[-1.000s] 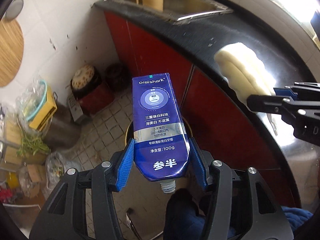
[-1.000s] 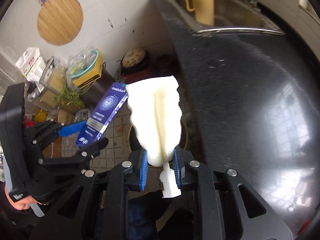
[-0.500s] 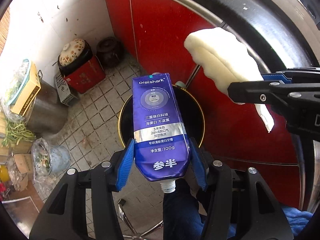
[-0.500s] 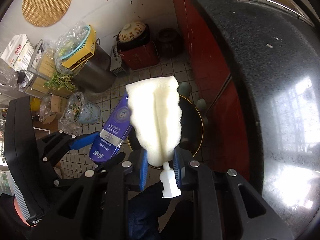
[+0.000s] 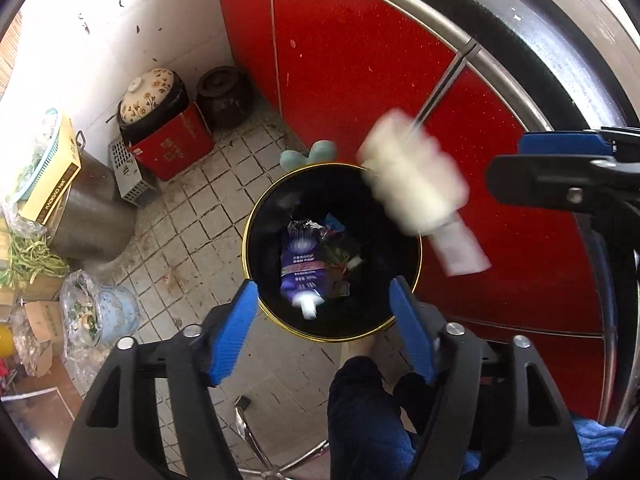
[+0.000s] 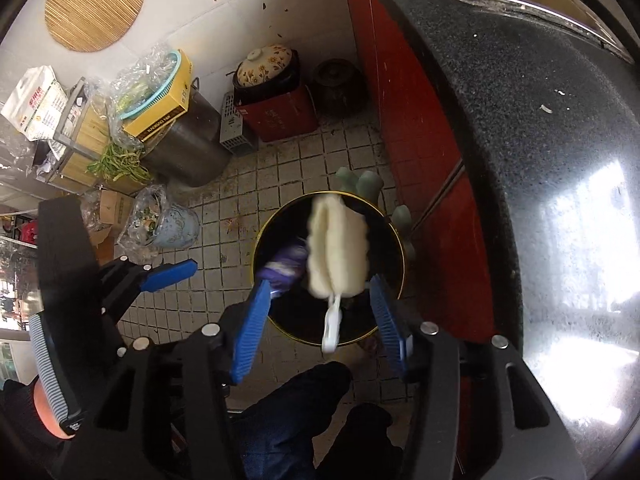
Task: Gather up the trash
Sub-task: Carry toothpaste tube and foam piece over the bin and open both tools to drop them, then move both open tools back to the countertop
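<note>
A round black trash bin with a gold rim (image 5: 256,216) (image 6: 402,248) stands on the tiled floor by the red cabinet. The blue toothpaste tube (image 5: 302,264) lies inside it among other trash; it shows blurred in the right wrist view (image 6: 282,266). The white sponge brush (image 5: 416,176) (image 6: 336,252) is in mid-air over the bin, blurred, free of both grippers. My left gripper (image 5: 324,316) is open and empty above the bin. My right gripper (image 6: 316,312) is open, with the brush falling between its fingers.
A black granite counter (image 6: 520,120) runs along the right over red cabinet doors (image 5: 360,60). On the floor at the far left stand a red box with a flowered pot (image 5: 160,120), a dark jar (image 5: 224,92), a metal pot (image 6: 188,152) and bags of scraps (image 5: 92,312).
Both grippers opened over the bin. The toothpaste tube dropped from the left gripper into the bin. The sponge brush left the right gripper and is falling.
</note>
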A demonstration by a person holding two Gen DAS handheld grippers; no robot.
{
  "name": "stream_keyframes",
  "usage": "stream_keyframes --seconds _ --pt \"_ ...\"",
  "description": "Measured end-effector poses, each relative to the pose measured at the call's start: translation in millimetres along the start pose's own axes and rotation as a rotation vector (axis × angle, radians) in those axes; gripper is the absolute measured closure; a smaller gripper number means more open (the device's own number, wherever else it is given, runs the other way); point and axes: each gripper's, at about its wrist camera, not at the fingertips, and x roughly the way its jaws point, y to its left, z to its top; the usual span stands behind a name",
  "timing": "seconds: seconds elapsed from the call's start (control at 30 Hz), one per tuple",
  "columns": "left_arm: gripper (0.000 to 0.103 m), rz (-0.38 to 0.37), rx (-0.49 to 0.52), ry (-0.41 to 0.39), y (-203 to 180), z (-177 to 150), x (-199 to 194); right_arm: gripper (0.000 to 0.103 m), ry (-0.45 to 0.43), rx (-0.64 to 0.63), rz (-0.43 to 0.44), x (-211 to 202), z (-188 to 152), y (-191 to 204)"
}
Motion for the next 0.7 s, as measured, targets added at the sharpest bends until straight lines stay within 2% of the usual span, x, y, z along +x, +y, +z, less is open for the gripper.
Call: stream_keyframes --seconds 0.07,0.1,0.23,0.3,0.43,0.47,0.6,0.7 --pt "0.03 -0.006 -0.002 -0.01 -2.6 -0.8 -7.2 0.049 -0.02 0.0 0.011 -13.2 -5.3 -0.8" --pt "0.027 -0.004 -0.003 -0.018 -4.5 -0.9 -12.8 0.043 -0.032 0.0 0.015 -20.2 -8.0 -1.6" --pt "0.017 0.0 0.009 -0.074 -18.3 1.1 -40.5 0.03 -0.13 0.026 0.009 -72.4 -28.5 -15.3" --pt "0.013 -0.001 0.049 -0.118 -36.5 4.8 -60.5 0.024 -0.198 0.058 -0.025 -109.3 -49.1 -34.6" --pt "0.008 -0.018 0.193 -0.232 -101.5 16.5 -93.8 0.019 -0.321 0.161 -0.126 -175.2 -96.9 -82.2" --pt "0.007 -0.033 0.229 -0.245 -118.0 19.2 -97.7 0.018 -0.355 0.212 -0.174 -196.6 -117.6 -102.0" --pt "0.007 -0.128 0.421 -0.273 -207.1 35.1 -110.0 0.018 -0.429 0.38 -0.285 -248.9 -187.0 -162.0" --pt "0.007 -0.214 0.589 -0.29 -290.4 38.2 -122.9 0.018 -0.479 0.54 -0.36 -285.7 -250.2 -206.6"
